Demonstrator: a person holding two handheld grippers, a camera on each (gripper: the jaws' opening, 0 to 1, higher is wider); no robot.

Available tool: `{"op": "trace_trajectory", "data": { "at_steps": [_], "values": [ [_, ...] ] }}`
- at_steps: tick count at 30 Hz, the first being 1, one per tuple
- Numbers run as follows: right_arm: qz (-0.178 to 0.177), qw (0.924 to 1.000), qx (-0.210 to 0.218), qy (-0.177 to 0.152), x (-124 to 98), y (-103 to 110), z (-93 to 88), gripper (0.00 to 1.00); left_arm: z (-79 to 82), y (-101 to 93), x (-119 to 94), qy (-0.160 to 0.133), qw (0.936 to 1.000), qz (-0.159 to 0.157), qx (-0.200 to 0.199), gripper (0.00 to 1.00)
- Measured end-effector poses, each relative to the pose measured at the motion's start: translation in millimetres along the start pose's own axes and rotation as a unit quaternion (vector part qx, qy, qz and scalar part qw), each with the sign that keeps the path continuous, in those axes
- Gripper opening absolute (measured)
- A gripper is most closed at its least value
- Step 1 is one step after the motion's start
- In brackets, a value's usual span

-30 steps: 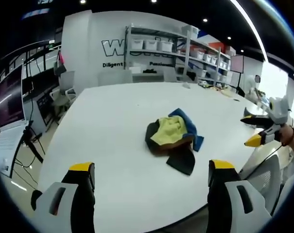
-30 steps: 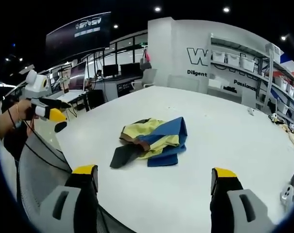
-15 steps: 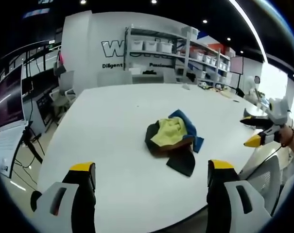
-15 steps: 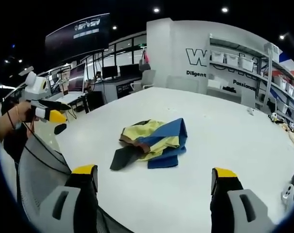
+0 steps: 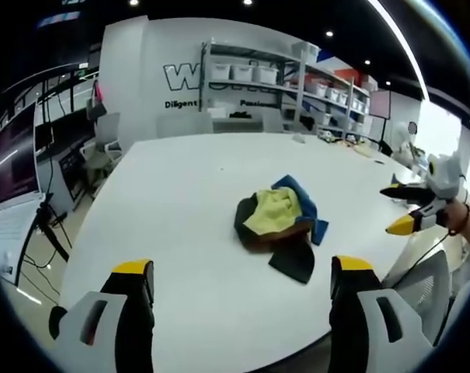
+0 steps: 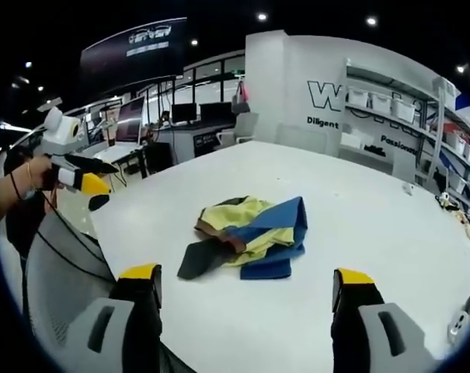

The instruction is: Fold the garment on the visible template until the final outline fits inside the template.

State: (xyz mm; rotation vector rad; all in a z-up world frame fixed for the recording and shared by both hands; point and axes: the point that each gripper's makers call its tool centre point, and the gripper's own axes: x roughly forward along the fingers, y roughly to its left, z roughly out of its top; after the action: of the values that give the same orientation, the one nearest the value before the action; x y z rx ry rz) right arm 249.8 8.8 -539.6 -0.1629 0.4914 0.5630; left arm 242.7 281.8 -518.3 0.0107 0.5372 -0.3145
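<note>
A crumpled garment in yellow, blue, brown and black lies bunched on the white table. From the other side the garment has a black flap trailing toward me. My left gripper stands open above the near table edge, well short of the cloth. The right gripper is open too, off the table's edge. At the right of the left gripper view the right gripper shows, held in a hand. The left gripper appears at the left of the right gripper view. I make out no template outline.
A mesh office chair stands by the table edge under the right gripper. Shelves with white bins line the back wall. Desks with monitors stand to the left. Small items lie at the table's far end.
The right gripper view has shifted slightly, so the garment sits a little lower and further right in it. The garment itself has not moved. Both grippers stay open.
</note>
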Motion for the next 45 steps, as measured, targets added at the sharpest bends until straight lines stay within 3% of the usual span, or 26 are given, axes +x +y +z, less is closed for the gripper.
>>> {"op": "trace_trajectory", "data": {
  "at_steps": [7, 17, 23, 28, 31, 35, 38, 43, 45],
  "values": [
    [0.027, 0.9979, -0.059, 0.010, 16, 13, -1.8, 0.77, 1.5, 2.7, 3, 0.002, 0.9999, 0.012, 0.009, 0.88],
    [0.036, 0.9908, -0.129, 0.020, 40, 16, 2.5, 0.64, 2.6, 1.6, 11, 0.005, 0.9999, 0.007, 0.010, 0.85],
    [0.046, 0.9904, -0.129, 0.015, 56, 16, 6.5, 0.56, -3.5, 4.2, 17, 0.020, 0.9996, 0.013, 0.016, 0.84],
    [0.050, 0.9847, -0.166, 0.013, 66, 16, 9.1, 0.48, -5.3, 3.7, 24, 0.022, 0.9995, 0.013, 0.019, 0.83],
    [0.049, 0.9791, -0.196, 0.020, 73, 15, 7.8, 0.44, -7.8, 5.7, 29, 0.027, 0.9992, 0.014, 0.028, 0.82],
    [0.048, 0.9669, -0.248, 0.035, 83, 14, 4.6, 0.41, -8.7, 7.5, 37, 0.028, 0.9978, 0.018, 0.058, 0.78],
    [0.048, 0.9557, -0.284, 0.059, 95, 13, -2.9, 0.33, -11.8, 7.6, 45, 0.032, 0.9972, 0.016, 0.065, 0.76],
    [0.047, 0.9438, -0.322, 0.060, 107, 18, -0.7, 0.39, -16.6, 6.8, 52, 0.040, 0.9959, 0.019, 0.078, 0.74],
    [0.050, 0.9435, -0.322, 0.060, 110, 20, 0.1, 0.38, -17.8, 5.4, 58, 0.038, 0.9961, 0.016, 0.078, 0.73]
  ]
}}
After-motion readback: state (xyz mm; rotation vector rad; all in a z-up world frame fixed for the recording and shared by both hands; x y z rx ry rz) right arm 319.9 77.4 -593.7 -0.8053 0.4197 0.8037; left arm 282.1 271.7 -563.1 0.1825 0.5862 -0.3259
